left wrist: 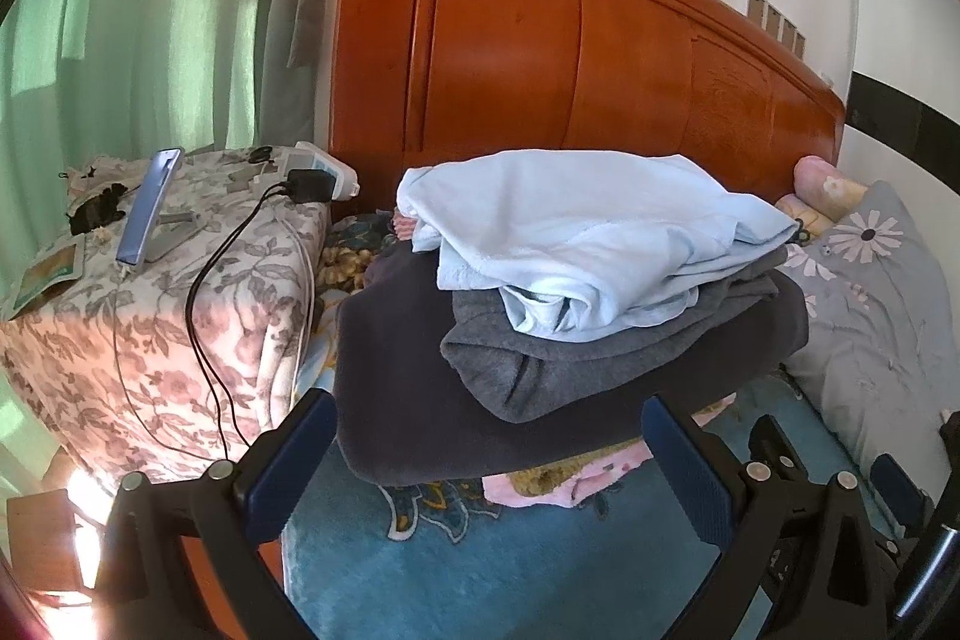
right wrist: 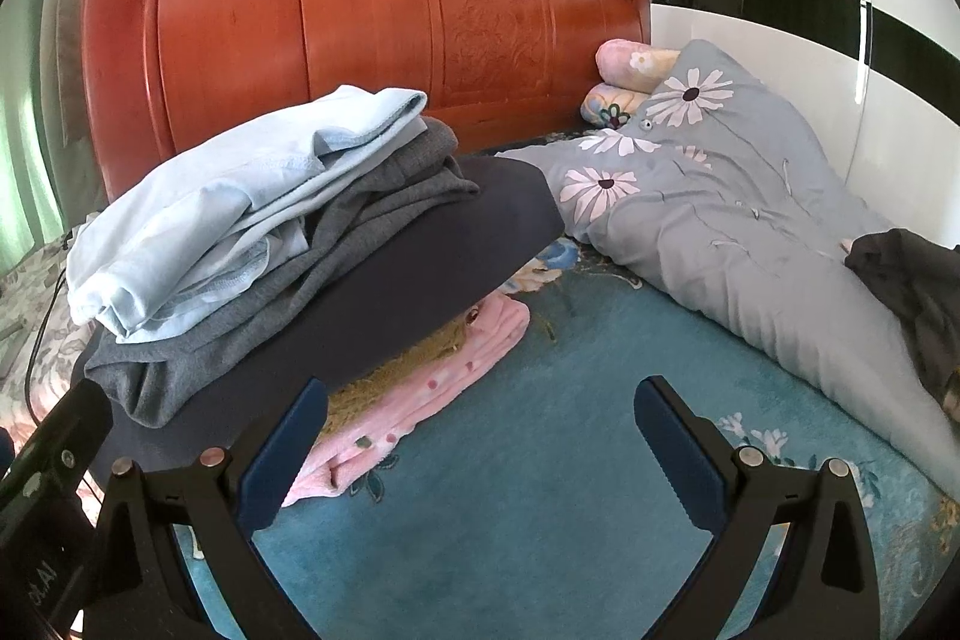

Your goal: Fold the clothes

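A stack of folded clothes sits on the blue bedspread (left wrist: 480, 574) near the wooden headboard (left wrist: 570, 58). On top lies a light blue garment (left wrist: 576, 232), under it a grey one (left wrist: 576, 358), then a dark navy one (left wrist: 420, 400), then a pink one (left wrist: 540, 484). The stack also shows in the right wrist view, with the light blue garment (right wrist: 228, 214) uppermost. My left gripper (left wrist: 489, 445) is open and empty just in front of the stack. My right gripper (right wrist: 480, 430) is open and empty over the bedspread (right wrist: 540, 460), right of the stack.
A bedside table under a floral cloth (left wrist: 180, 292) holds a phone (left wrist: 147, 208), a charger with cables (left wrist: 309, 187) and small items. A grey floral quilt (right wrist: 720, 196) and pillows (right wrist: 630, 64) lie at the right. A dark garment (right wrist: 912, 280) rests on the quilt.
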The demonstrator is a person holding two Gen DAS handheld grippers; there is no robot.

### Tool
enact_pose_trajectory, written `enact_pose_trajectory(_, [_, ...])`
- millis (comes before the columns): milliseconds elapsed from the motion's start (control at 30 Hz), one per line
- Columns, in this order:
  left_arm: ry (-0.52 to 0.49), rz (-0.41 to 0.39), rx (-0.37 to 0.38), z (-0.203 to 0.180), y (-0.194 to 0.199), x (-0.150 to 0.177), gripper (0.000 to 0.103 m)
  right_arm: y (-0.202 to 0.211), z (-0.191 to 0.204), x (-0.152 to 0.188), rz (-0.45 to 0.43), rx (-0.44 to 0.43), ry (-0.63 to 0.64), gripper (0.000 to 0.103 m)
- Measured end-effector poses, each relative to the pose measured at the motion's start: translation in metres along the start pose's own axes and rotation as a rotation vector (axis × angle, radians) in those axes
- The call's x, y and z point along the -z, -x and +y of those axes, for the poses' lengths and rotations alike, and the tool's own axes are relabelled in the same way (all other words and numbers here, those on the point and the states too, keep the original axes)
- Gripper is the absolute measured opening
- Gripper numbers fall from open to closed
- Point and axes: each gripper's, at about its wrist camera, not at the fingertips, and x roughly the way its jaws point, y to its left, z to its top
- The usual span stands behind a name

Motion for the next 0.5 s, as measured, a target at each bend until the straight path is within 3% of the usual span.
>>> enact_pose_trajectory(500, [-0.011, 0.013, 0.001, -0.0050, 0.0009, 0.0017, 0.103, -0.0036, -0.0004, 0.0011, 0.019, -0.009, -0.004, 0.102])
